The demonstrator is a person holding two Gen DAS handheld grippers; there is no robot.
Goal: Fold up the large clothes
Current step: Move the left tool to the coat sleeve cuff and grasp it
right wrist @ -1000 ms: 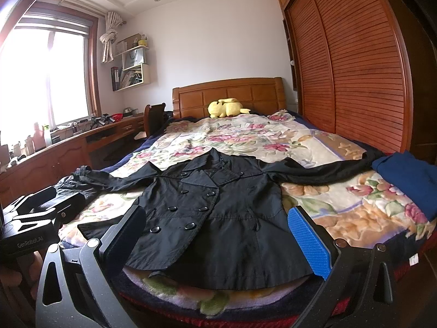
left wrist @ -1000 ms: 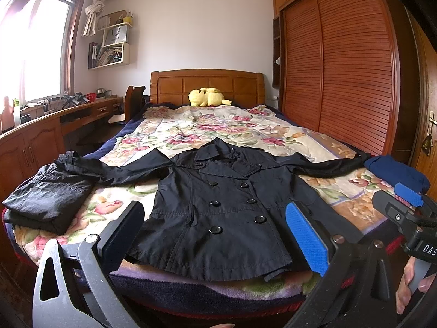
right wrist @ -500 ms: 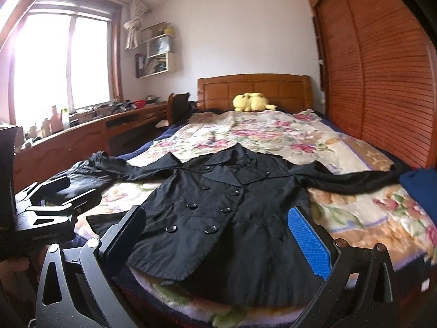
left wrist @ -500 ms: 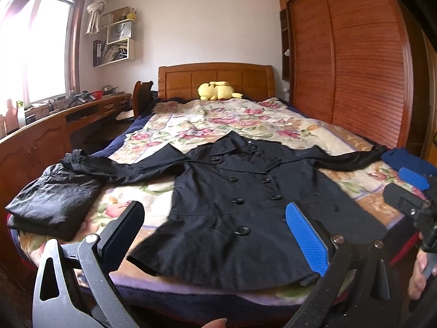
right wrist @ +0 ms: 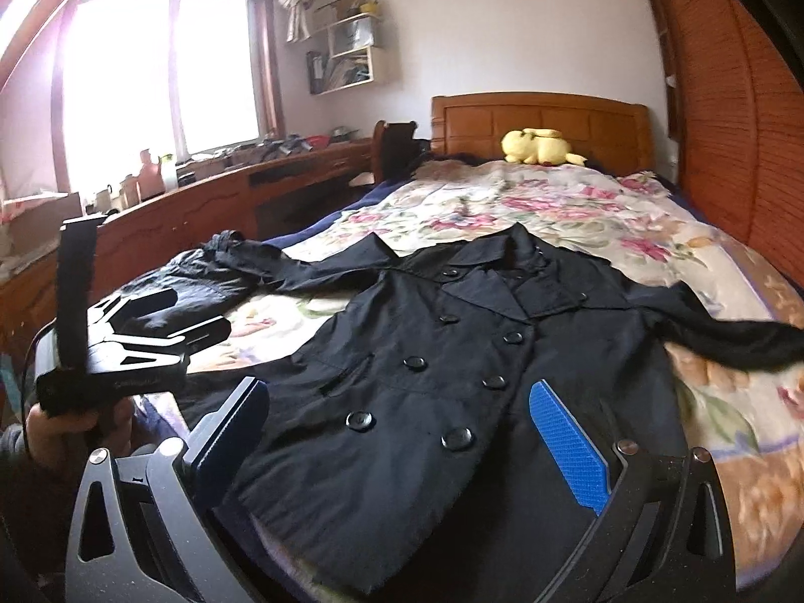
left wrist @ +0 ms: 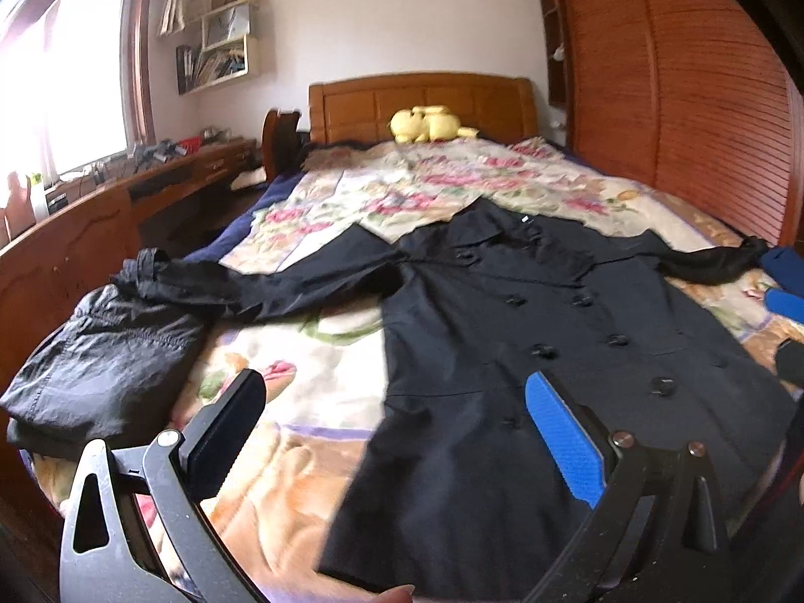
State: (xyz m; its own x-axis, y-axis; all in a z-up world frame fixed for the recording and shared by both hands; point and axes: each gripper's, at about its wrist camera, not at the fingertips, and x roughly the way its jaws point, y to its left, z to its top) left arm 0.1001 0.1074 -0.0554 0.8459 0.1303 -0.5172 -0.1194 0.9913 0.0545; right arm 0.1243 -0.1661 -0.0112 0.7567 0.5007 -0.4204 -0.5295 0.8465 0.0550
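A black double-breasted coat [left wrist: 542, 352] [right wrist: 452, 367] lies face up on the floral bedspread [left wrist: 427, 186], both sleeves spread out sideways and its hem toward me. My left gripper [left wrist: 397, 427] hovers open over the coat's lower left hem, nothing between its fingers. My right gripper [right wrist: 402, 432] is open above the coat's lower front, empty too. The left gripper [right wrist: 151, 331] also shows at the left of the right wrist view, held by a hand. The right gripper's blue pad [left wrist: 784, 304] peeks in at the right edge of the left wrist view.
A folded black garment [left wrist: 105, 357] sits at the bed's near left corner, under the coat's left cuff. A blue folded item [left wrist: 784, 266] lies at the right edge. A yellow plush toy [left wrist: 429, 123] rests by the headboard. A wooden desk [right wrist: 201, 201] runs along the left, a slatted wardrobe [left wrist: 678, 90] along the right.
Both grippers have moved forward and down toward the coat's hem, so the coat fills more of each view. Both stay open and empty; the coat has not moved.
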